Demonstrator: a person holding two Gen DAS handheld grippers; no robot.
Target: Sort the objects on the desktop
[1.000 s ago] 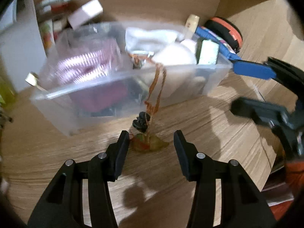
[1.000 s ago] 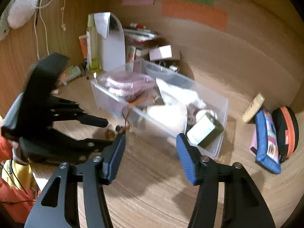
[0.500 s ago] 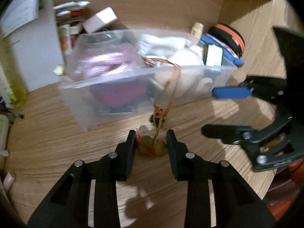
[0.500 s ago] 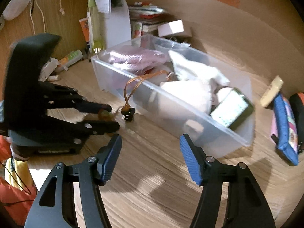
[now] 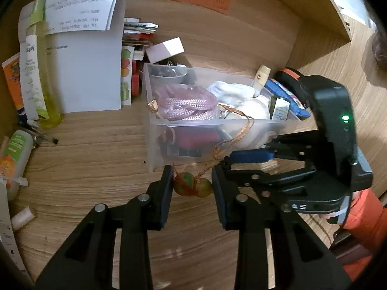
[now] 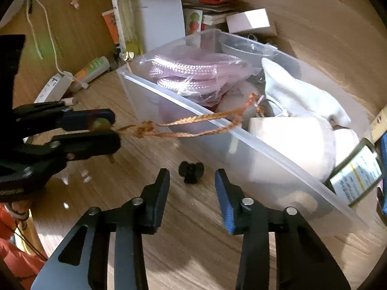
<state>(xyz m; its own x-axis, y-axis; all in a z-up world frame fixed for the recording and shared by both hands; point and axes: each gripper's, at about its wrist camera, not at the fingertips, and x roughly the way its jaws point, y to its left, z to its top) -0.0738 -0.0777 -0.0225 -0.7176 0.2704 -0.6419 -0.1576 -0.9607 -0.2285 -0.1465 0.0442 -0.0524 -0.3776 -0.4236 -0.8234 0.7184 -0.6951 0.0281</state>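
My left gripper (image 5: 192, 184) is shut on a green-and-amber bead charm (image 5: 193, 187), held above the wooden desk. The charm's braided orange cord (image 6: 193, 120) runs taut over the rim of a clear plastic bin (image 6: 241, 142) into the bin; the cord also shows in the left wrist view (image 5: 232, 140). My right gripper (image 6: 192, 191) is open and empty, low over the desk beside the bin. A small black clip-like piece (image 6: 191, 171) lies on the desk just beyond its fingertips. The left gripper shows in the right wrist view (image 6: 101, 130), the right gripper in the left wrist view (image 5: 241, 162).
The bin holds pink rope (image 5: 186, 104), white cloth (image 6: 297, 96) and a small green box (image 6: 355, 174). A white file holder (image 5: 84, 72), tubes (image 5: 14, 154) and stacked boxes stand at the back left. A blue pouch (image 5: 285, 96) and orange-black case lie right of the bin.
My left gripper has closed on the bead charm and lifted it, pulling the cord taut. The black piece now lies apart on the desk. My right gripper has moved in lower towards it.
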